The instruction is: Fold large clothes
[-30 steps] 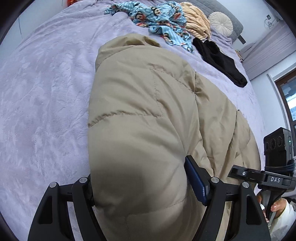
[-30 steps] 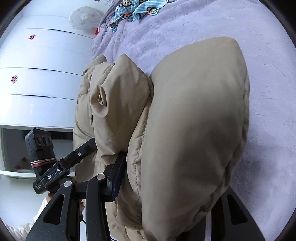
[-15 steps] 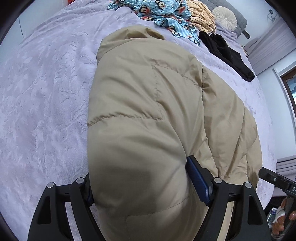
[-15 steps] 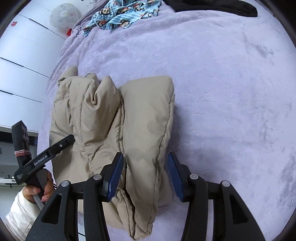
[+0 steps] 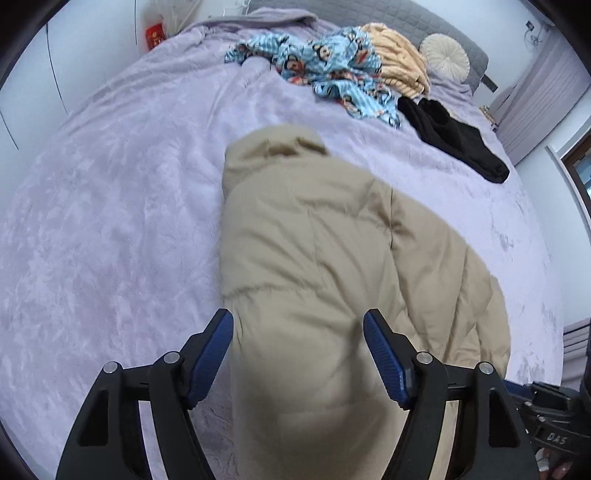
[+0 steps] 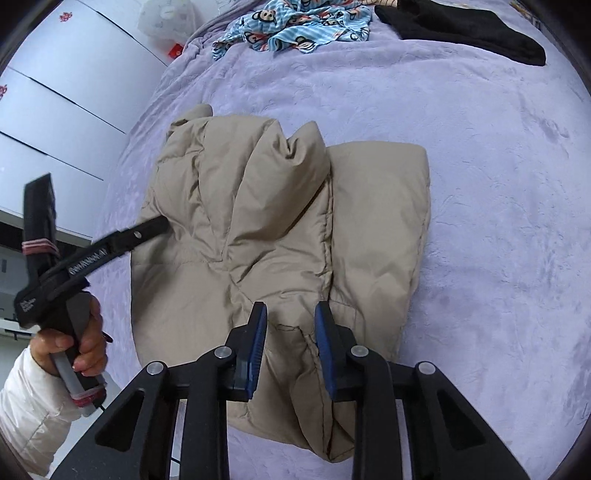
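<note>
1. 1 tan puffer jacket (image 5: 332,258), bed centre.
2. 1 blue cartoon-print garment (image 5: 325,70), 12 o'clock.
3. 1 black garment (image 5: 450,136), 1 o'clock.
4. 1 peach blanket (image 5: 399,59).
5. 1 round cushion (image 5: 445,55).
6. 2 grippers: left (image 5: 297,354), right (image 6: 290,349).

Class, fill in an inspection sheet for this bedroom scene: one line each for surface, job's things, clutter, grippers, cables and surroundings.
Surface: lilac bedspread covering the bed, lightly creased.
Job's things: beige puffer jacket lying bunched and partly folded near the bed's edge.
Clutter: blue cartoon-print garment, tan striped blanket, black garment, round cream cushion, all at the far end.
Grippers: left gripper open, jaws either side of a jacket bulge; right gripper open, jaws apart over a jacket seam.
Cables: nothing seen.
Surroundings: white wardrobe doors, grey headboard, curtain.
</note>
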A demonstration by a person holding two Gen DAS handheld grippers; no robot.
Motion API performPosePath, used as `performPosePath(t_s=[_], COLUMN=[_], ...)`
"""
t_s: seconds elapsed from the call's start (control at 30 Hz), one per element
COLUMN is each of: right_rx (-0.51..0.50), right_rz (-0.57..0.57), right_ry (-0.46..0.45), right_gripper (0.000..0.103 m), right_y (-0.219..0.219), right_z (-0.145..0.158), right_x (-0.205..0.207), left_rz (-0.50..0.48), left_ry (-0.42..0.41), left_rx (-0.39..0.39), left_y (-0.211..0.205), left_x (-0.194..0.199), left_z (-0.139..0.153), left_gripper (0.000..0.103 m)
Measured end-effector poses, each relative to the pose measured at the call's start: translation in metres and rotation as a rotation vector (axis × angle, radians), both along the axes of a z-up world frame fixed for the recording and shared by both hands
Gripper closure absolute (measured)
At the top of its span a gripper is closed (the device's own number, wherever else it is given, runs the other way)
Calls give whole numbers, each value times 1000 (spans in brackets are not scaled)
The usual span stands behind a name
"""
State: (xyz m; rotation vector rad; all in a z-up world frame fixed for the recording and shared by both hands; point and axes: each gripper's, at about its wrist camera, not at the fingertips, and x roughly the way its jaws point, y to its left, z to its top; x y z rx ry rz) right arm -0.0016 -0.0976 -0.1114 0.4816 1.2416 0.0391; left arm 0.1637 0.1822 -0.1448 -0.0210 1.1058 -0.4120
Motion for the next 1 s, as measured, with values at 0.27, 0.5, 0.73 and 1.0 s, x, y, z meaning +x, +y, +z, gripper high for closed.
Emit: performPosePath(t_s=[0.27,0.5,0.73,1.0], right_rx=[-55,-52,161,35], right_rz=[26,-27,-214,-165], right_ry=[75,132,-16,-33], right_gripper=[77,77,73,75], right_y=[7,-11,-50,-34], right_z=[-33,-81,-37,-18], right_x=[2,-15,-28,60], left_rz=[-133,-245,-247,-242], left_ry=[-9,-72,-72,-79], left_rx=[120,195,209,235], left_y=[-59,-121,-120,-123], left_x=[42,20,22,21], left_z=[-24,-44,-52,-55], left_gripper=[29,28,28,28])
